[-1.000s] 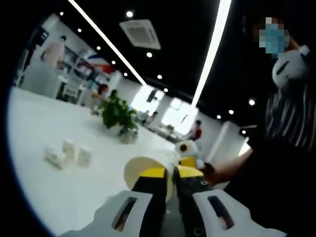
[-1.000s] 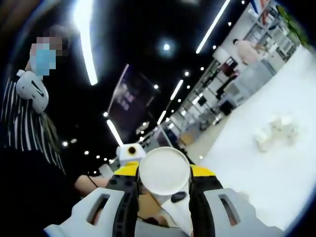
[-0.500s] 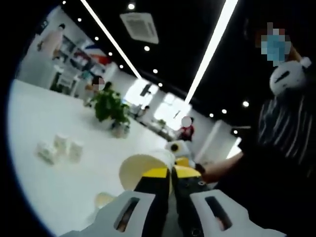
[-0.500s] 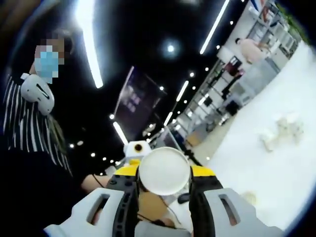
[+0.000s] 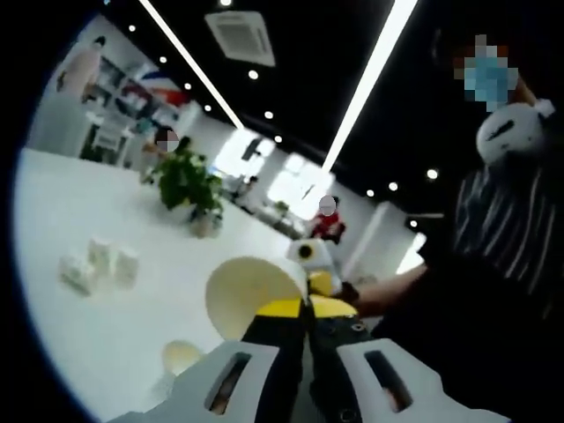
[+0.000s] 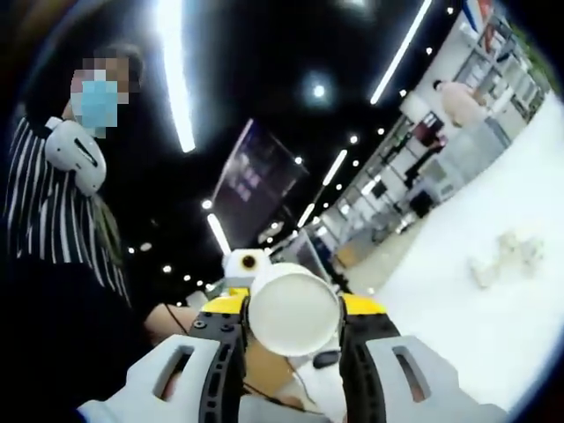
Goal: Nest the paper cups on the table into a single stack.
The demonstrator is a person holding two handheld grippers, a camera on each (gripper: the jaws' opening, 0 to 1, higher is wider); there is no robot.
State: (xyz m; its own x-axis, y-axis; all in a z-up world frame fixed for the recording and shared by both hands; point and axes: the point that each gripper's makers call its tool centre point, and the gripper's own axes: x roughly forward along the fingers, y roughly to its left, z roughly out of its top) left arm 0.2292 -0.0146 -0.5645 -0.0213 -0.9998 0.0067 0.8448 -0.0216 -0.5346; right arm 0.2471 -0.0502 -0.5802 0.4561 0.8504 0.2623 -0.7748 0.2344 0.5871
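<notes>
Here, left gripper [image 5: 304, 308] gripping paper cup [image 5: 251, 295]

A white table [image 5: 79, 220] with a potted plant [image 5: 187, 185] sits under dark ceiling light strips [image 5: 366, 79].

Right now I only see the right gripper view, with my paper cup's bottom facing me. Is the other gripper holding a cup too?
Observer: Yes. Like your paper cup, a second paper cup is gripped. The left gripper pinches its wall, and its open mouth shows.
Operator: Are any cups lying on the table?
Observer: One loose paper cup sits on the white table, close to the left gripper's jaws in the left gripper view.
Operator: Anything else there?
Observer: A potted plant stands farther back on the table.
</notes>
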